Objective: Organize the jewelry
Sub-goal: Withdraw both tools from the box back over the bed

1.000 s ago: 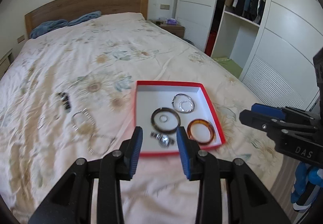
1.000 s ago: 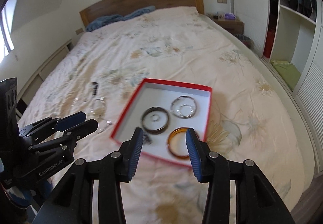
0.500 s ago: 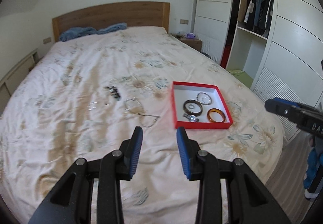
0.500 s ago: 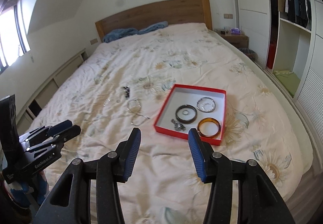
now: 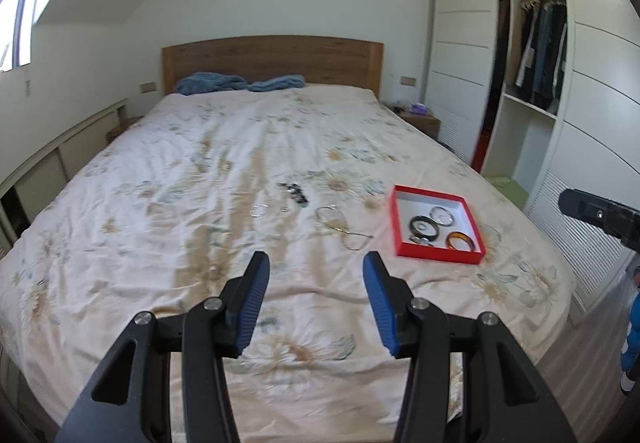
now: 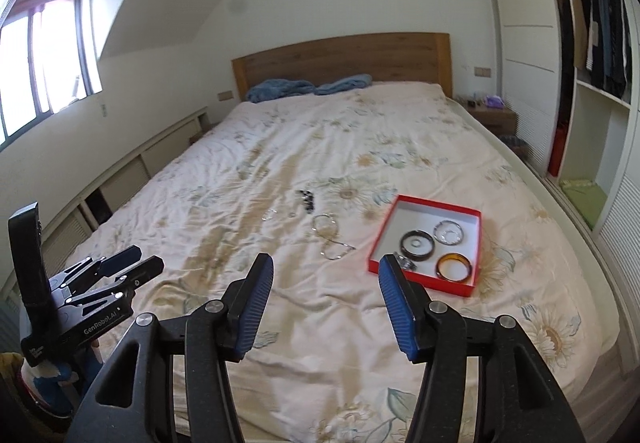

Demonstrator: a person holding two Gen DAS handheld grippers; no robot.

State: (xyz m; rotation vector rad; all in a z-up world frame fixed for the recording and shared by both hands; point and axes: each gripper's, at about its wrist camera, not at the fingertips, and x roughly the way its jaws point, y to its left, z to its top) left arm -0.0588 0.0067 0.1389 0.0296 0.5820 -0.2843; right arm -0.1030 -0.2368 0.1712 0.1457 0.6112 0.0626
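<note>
A red box with a white floor lies on the bed's right side. It holds a dark bangle, a silver bangle, an amber bangle and a small metal piece. Loose on the bedspread lie a black beaded piece, a thin ring, a chain bracelet and a wire necklace. My left gripper hangs far back over the near bed; its jaws are opening, nothing between them. My right gripper is likewise opening and empty.
The floral bedspread covers a large bed with a wooden headboard and blue cloth at the head. An open wardrobe stands at the right, low cabinets at the left. The left gripper shows in the right wrist view.
Both grippers have pulled back and up from the red box, which now looks small and distant. Their jaws stand wider apart than before, still empty.
</note>
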